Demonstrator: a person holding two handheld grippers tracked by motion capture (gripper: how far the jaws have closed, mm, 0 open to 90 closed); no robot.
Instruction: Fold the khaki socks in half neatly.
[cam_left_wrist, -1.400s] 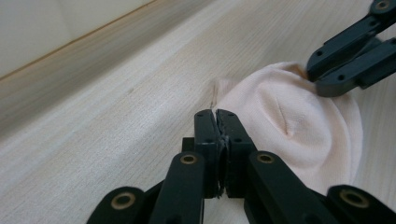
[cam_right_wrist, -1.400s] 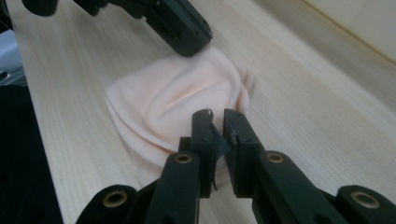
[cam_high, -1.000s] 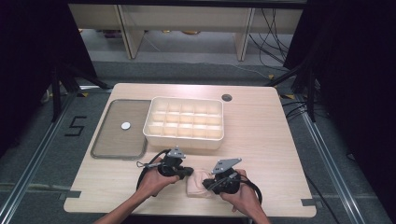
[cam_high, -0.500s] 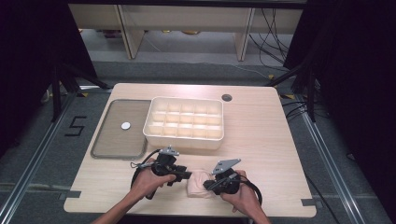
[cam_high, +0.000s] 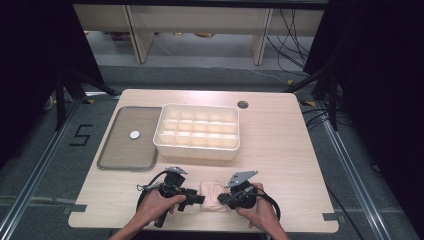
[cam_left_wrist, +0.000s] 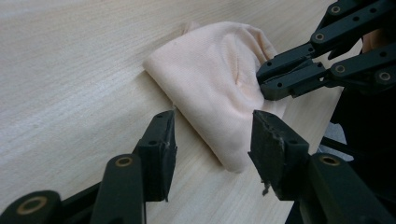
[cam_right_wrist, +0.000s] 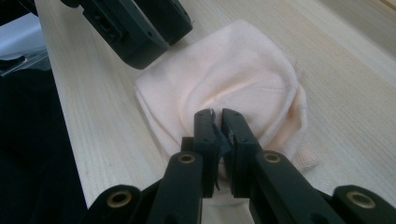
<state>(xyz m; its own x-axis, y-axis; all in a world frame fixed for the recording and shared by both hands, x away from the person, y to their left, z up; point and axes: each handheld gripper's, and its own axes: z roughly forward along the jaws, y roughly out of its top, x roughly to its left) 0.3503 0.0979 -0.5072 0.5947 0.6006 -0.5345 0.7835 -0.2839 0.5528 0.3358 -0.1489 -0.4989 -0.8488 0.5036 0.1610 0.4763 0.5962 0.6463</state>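
Soft peach cloth (cam_high: 213, 195), knit-textured, folded into a rounded, dome-edged pad, lying at 6 o'clock on the pale wood-grain desk (cam_high: 280, 150). Pinched along its creased edge by the right claw (cam_right_wrist: 217, 122), black hard-plastic jaws nearly together on the fabric. Left claw (cam_left_wrist: 212, 140) with blocky jaws apart, just been opening, cloth's corner between them, unpressed. Toward 12 o'clock, a cream plastic gridded box (cam_high: 198, 131); at 10 o'clock, a flat grey rounded-corner tray (cam_high: 120, 150) bearing a small white disc (cam_high: 134, 134).
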